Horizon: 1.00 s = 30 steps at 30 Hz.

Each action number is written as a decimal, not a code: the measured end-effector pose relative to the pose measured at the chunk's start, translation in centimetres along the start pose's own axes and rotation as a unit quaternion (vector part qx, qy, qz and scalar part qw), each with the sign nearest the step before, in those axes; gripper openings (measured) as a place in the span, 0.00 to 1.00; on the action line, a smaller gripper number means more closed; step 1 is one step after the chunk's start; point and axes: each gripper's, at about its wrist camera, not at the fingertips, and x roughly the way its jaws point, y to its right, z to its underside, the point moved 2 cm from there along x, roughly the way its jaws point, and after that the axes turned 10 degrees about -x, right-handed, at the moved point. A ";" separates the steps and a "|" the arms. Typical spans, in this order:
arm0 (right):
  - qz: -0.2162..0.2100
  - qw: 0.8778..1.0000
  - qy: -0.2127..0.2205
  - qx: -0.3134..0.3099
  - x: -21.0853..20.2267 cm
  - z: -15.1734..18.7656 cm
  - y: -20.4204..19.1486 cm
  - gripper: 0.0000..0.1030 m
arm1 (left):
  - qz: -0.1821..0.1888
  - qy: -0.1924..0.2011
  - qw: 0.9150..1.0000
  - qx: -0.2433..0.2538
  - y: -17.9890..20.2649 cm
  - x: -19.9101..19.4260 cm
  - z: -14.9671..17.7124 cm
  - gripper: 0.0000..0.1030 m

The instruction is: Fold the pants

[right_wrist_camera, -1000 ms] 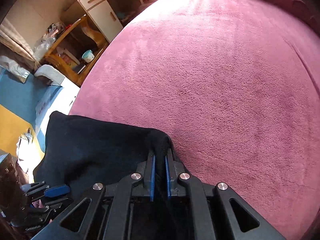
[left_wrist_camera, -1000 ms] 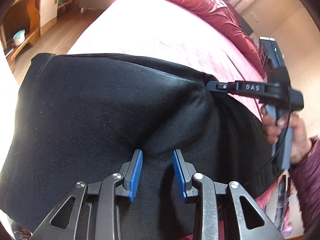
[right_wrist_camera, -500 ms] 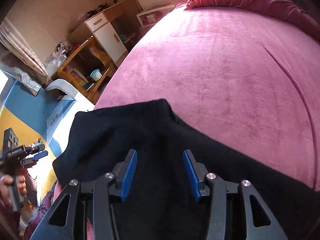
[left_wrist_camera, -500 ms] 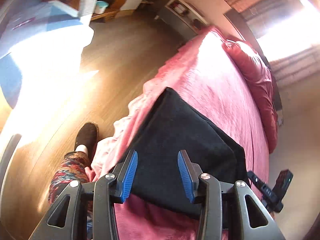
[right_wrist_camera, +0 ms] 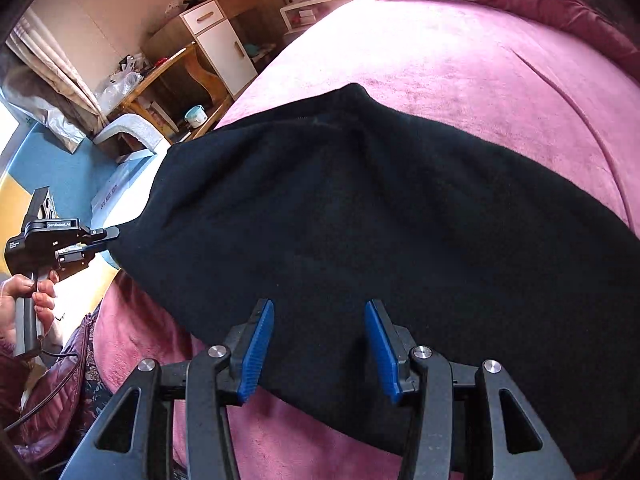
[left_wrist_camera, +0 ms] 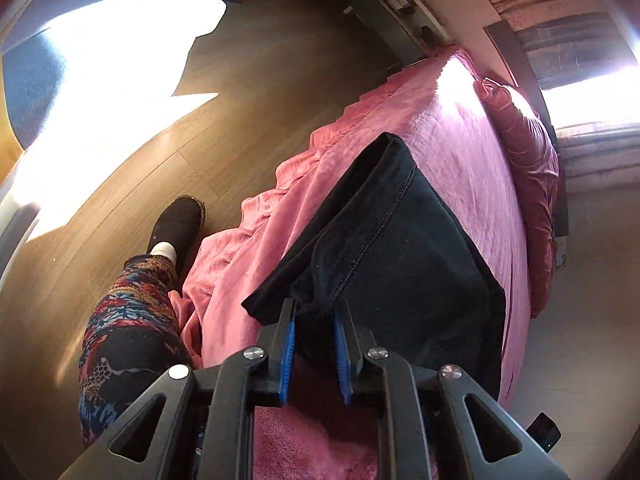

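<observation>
Pants, black and already doubled over, lie across the pink bed cover near the bed's edge, one corner pinched in the left gripper; its jaws have just been closing and the blue pads now press on a bunched bit of cloth at the seamed hem. The right gripper stands half open above the near edge of the cloth, nothing between its pads; it touches the fabric nowhere that I can tell.

The step in hand looks like the start of another fold, with the left corner taken and the right one still to be picked up. To do it well, I would bring the right gripper down onto the near edge just under it, bite through all layers rather than the top one alone, and close before either hand lifts; then both corners should rise together and travel level, so the fold line stays straight and the lower layers do not drag or slip toward the bed's edge.

From the right wrist view, the left gripper holds the far left corner of the cloth, well apart from the right one; the person's hand grips its handle.
</observation>
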 end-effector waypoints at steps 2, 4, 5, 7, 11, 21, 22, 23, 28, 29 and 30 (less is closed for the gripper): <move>0.008 1.000 -0.001 0.006 -0.3 0.6 0.0 0.47 | 0.024 0.017 0.999 0.026 1.6 -1.1 -0.2 0.08; 0.000 1.000 0.005 0.015 -0.6 1.1 0.0 0.47 | 0.071 0.052 0.993 0.078 3.9 -3.4 0.0 0.08; -0.007 1.000 0.005 0.019 -0.6 1.4 0.0 0.47 | 0.082 0.067 0.990 0.098 4.8 -4.4 0.0 0.08; -0.001 1.000 -0.004 0.016 0.0 2.1 -0.2 0.47 | 0.058 0.088 0.987 0.123 5.1 -4.9 -0.5 0.07; 0.022 1.000 -0.009 -0.006 0.7 2.7 -1.1 0.48 | -0.022 0.045 0.994 0.097 1.3 -0.7 -1.6 0.07; 0.016 1.000 -0.007 0.007 0.8 3.0 -0.4 0.48 | -0.086 0.034 0.988 0.125 0.2 0.2 -0.3 0.08; 0.017 1.000 -0.007 0.004 0.8 3.0 -0.4 0.49 | -0.096 0.032 0.987 0.126 0.1 0.3 -0.4 0.09; 0.018 1.000 -0.007 0.001 0.7 3.2 -0.4 0.49 | -0.112 0.029 0.986 0.122 -0.1 0.6 -0.4 0.11; 0.001 1.000 0.003 0.012 0.6 3.3 0.2 0.49 | -0.173 0.089 0.975 0.107 -0.1 -1.4 -0.5 0.30; -0.003 1.000 0.006 0.015 0.5 3.4 0.3 0.49 | -0.172 0.115 0.972 0.110 0.4 -2.5 -0.5 0.30; -0.008 1.000 0.008 0.020 0.4 3.4 0.5 0.49 | -0.162 0.137 0.970 0.115 1.1 -3.5 -0.4 0.30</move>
